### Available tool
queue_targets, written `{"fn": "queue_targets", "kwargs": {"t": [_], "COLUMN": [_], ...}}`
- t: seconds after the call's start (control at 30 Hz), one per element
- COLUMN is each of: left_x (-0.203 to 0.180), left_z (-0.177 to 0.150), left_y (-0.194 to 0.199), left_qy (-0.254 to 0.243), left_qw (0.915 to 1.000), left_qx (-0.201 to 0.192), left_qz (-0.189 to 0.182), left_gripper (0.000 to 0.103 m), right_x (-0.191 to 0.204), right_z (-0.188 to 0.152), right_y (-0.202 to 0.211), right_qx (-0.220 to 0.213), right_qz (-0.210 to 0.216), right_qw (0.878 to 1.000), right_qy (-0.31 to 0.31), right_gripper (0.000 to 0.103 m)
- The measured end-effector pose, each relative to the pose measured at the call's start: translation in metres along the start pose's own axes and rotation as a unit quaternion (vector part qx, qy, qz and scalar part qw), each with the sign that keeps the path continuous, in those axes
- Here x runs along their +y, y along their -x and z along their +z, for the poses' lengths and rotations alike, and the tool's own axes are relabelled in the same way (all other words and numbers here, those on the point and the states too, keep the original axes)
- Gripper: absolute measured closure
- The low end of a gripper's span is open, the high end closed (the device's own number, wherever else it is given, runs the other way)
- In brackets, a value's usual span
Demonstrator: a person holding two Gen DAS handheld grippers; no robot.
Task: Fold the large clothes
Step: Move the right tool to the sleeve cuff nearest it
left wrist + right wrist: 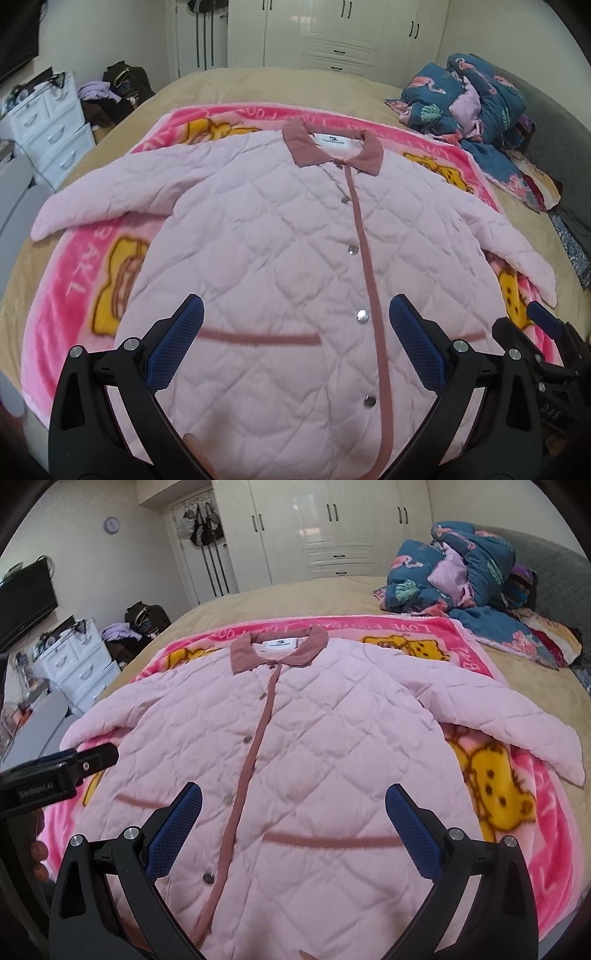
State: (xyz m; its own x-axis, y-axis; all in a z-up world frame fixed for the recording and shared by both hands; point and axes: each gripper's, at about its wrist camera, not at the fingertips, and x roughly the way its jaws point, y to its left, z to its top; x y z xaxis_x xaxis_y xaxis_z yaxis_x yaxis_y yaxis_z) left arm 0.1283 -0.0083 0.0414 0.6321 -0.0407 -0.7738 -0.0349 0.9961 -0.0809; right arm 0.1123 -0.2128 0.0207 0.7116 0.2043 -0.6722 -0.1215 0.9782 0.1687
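- Left gripper [295, 314] and right gripper [293, 794] were spread wide, empty, above the jacket [280, 258].
- Thick quilting risked slipping from a shallow pinch.
- Outspread sleeve [517, 720] could drag the blanket [517, 812].

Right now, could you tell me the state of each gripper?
Left gripper: open, holding nothing, above the pink quilted jacket.
Right gripper: open, holding nothing, above the same jacket.

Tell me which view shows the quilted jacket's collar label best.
The right wrist view: the white label sits inside the dusty-pink collar, nearer the picture's centre and facing the camera. The left wrist view also shows the label, but more tilted. Its print is unreadable in both.
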Motion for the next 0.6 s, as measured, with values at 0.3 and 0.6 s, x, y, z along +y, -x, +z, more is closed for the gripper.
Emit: {"fn": "queue_targets", "kwargs": {"t": [0.3,0.6], "left_x": [-0.027,-0.053], "left_z": [0.043,0.065], "left_y": [-0.035,-0.077], "left_qy": [-0.012,-0.028], "left_qw": [0.9999,0.9990], "left_qx": [0.010,0.028], "left_qz": [-0.007,-0.020], "left_gripper": [0.009,0.009], "right_x": [-0.041,-0.106], "right_z": [0.033,0.053], "right_y": [-0.036,-0.058], "right_qx": [0.008,0.005], "right_qz": [-0.013,-0.060], "right_qw": [0.999,0.991], "right_qy": [-0.051,-0.118], "right_gripper": [0.004,0.004]}}
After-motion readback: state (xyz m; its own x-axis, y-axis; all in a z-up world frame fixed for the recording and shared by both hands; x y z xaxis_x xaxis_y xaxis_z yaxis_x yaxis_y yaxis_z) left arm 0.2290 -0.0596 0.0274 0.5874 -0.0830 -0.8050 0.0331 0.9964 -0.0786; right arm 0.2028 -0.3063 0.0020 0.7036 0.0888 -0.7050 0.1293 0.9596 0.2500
